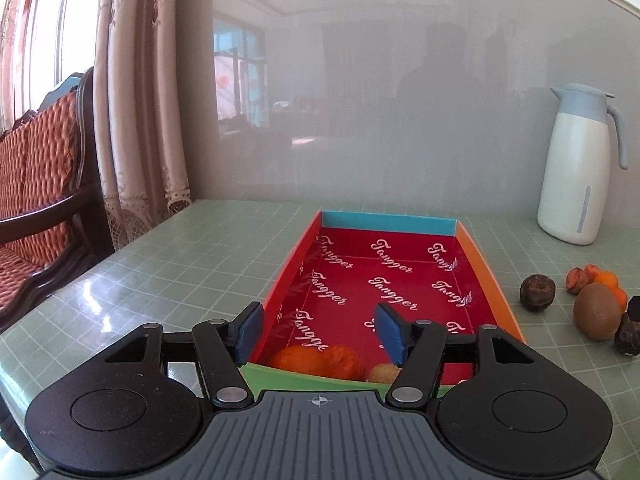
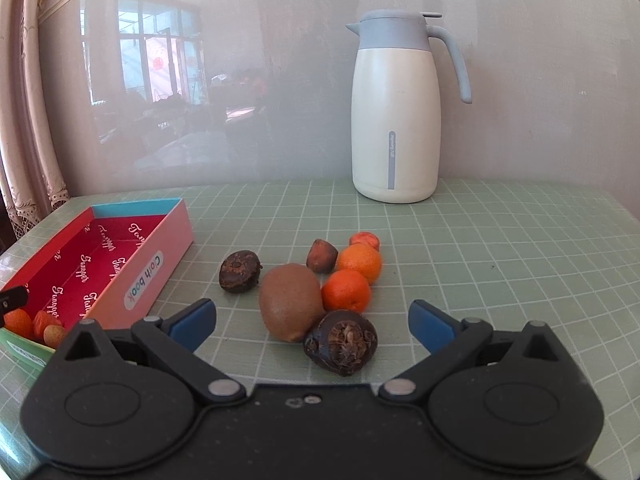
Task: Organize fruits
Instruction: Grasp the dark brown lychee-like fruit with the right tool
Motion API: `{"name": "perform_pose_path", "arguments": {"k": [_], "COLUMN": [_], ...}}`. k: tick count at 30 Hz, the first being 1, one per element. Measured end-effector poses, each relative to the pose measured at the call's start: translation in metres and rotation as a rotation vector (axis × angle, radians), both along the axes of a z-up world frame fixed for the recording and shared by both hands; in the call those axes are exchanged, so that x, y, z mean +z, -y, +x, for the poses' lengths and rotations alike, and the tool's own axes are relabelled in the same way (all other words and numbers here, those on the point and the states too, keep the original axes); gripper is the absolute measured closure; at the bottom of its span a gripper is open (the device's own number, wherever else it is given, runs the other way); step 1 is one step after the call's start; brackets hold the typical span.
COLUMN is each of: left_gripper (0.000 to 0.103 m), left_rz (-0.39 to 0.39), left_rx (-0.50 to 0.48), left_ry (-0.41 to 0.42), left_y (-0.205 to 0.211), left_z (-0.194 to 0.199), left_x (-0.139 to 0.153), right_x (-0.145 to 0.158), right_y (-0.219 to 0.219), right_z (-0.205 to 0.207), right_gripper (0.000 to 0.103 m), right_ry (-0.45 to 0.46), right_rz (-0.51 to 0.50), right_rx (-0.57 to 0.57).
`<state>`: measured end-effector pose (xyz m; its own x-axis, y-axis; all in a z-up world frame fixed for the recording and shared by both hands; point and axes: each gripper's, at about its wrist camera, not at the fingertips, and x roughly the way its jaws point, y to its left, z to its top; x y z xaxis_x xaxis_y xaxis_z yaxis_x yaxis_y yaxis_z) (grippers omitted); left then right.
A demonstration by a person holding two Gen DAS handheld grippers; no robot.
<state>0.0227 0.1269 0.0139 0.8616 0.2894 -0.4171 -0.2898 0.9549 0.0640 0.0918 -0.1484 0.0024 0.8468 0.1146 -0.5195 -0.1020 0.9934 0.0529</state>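
Right gripper spread, empty, nearest the kiwi, which lies dead ahead, long axis toward the jaws. Left gripper half-spread, empty, over the box.

Curtained window, glossy wall

The right gripper hangs with jaws wide apart over a cluster of fruit on the green gridded table: a kiwi, two oranges, and dark round fruits, perhaps water chestnuts. The red-lined box lies left, a white jug behind.
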Motion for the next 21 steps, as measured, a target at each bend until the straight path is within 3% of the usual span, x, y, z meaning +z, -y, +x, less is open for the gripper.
{"name": "perform_pose_path", "arguments": {"k": [4, 11, 17, 21], "left_gripper": [0.032, 0.012, 0.009, 0.008], "left_rz": [0.003, 0.082, 0.045, 0.009], "left_rx": [0.000, 0.004, -0.028, -0.030], "left_ry": [0.025, 0.100, 0.076, 0.057], "left_y": [0.002, 0.009, 0.007, 0.001], "left_z": [-0.007, -0.028, -0.030, -0.030], "left_x": [0.005, 0.016, 0.019, 0.019], "right_x": [-0.001, -0.006, -0.010, -0.018], "right_y": [0.002, 0.008, 0.022, 0.031], "right_z": [0.000, 0.001, 0.007, 0.017], "right_gripper": [0.000, 0.000, 0.006, 0.014], "right_ry": [-0.002, -0.020, -0.031, -0.080], "right_rz": [-0.005, -0.038, -0.047, 0.009], "right_rx": [0.001, 0.004, -0.044, -0.053]}}
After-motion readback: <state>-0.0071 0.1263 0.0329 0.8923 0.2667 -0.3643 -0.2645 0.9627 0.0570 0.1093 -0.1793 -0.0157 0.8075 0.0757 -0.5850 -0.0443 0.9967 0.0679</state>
